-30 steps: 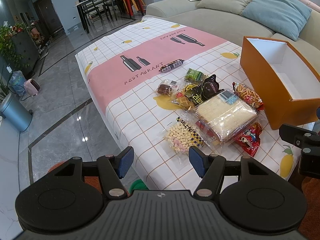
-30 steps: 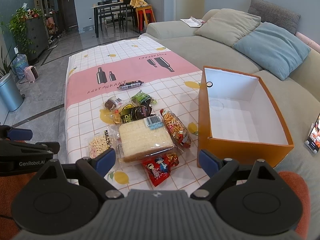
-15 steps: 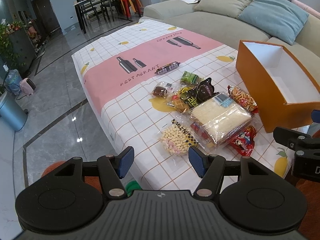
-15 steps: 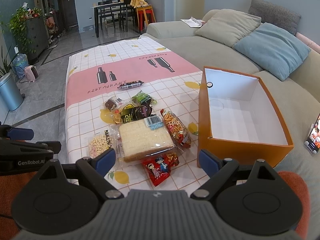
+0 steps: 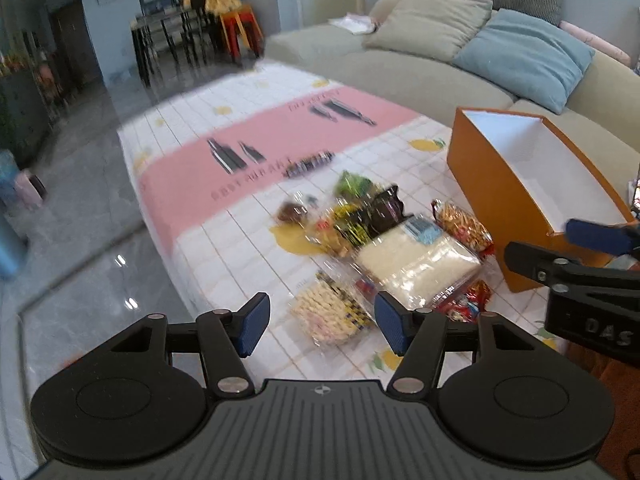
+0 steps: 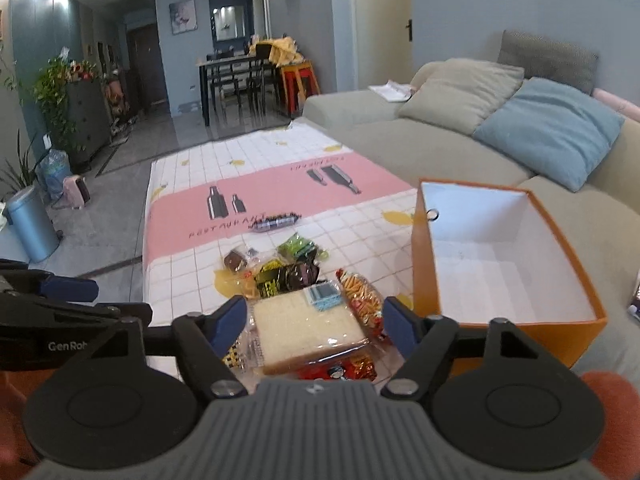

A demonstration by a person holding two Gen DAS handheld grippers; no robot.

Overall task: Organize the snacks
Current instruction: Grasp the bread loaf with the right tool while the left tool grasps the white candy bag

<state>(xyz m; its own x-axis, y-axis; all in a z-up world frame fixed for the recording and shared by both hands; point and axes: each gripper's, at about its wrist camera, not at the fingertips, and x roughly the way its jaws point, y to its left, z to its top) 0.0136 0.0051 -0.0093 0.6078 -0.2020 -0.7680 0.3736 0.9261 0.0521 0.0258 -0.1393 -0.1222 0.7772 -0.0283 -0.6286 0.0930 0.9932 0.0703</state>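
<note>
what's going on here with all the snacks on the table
A person holds a two-finger gripper in each hand over a heap of snack packets on a tablecloth. The right gripper, whose jaws have just been closing, hangs above the wrapped bread; the left gripper is near a bag of pale puffs. Neither grips anything yet. The orange box beside the heap is empty, so sorting has not begun.

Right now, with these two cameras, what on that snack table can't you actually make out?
- Left wrist view: motion blur smears the snack pile; labels unreadable.
- Right wrist view: the right gripper covers the red packet and the bread pack's near edge.
- Orange box: its near inside corner is hidden by its own wall.
</note>
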